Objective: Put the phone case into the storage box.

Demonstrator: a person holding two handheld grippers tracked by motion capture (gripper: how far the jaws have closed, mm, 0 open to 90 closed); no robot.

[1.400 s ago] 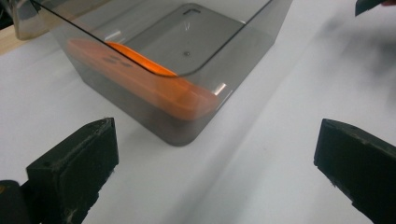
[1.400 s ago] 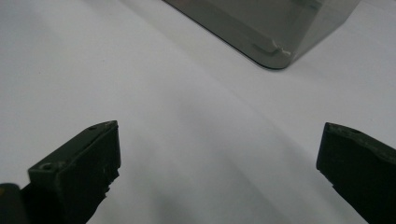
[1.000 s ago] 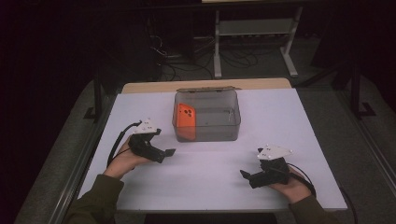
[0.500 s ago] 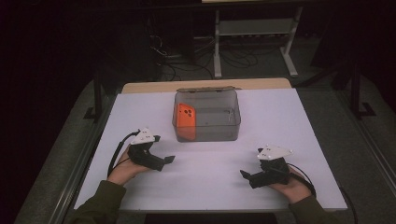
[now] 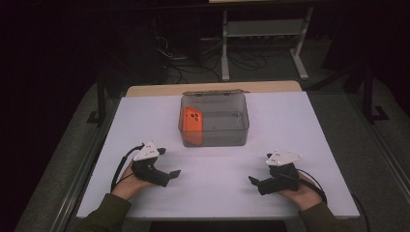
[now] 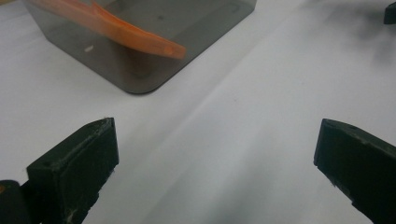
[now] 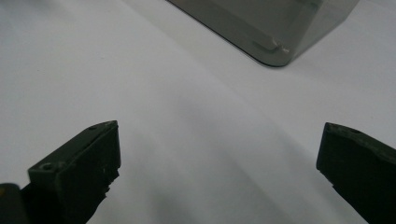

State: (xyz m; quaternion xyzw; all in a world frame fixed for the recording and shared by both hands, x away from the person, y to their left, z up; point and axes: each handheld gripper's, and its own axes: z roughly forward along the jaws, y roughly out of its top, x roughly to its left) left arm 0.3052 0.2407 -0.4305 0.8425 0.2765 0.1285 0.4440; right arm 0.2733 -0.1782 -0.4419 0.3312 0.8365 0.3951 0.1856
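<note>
A clear grey plastic box stands in the middle of the white table. Inside it an orange flat piece leans against the left wall; the left gripper view shows the same orange piece through the box's wall. My left gripper rests low at the front left, open, nothing between its jaws. My right gripper sits at the front right, open and empty, with a corner of the box ahead of it.
A wooden strip edges the table's far side. Beyond it stand a white metal frame and cables on the dark floor. Dark rails flank the table on both sides.
My left gripper has drawn back from the box toward the table's front left and slightly lower. The right gripper has stayed put.
</note>
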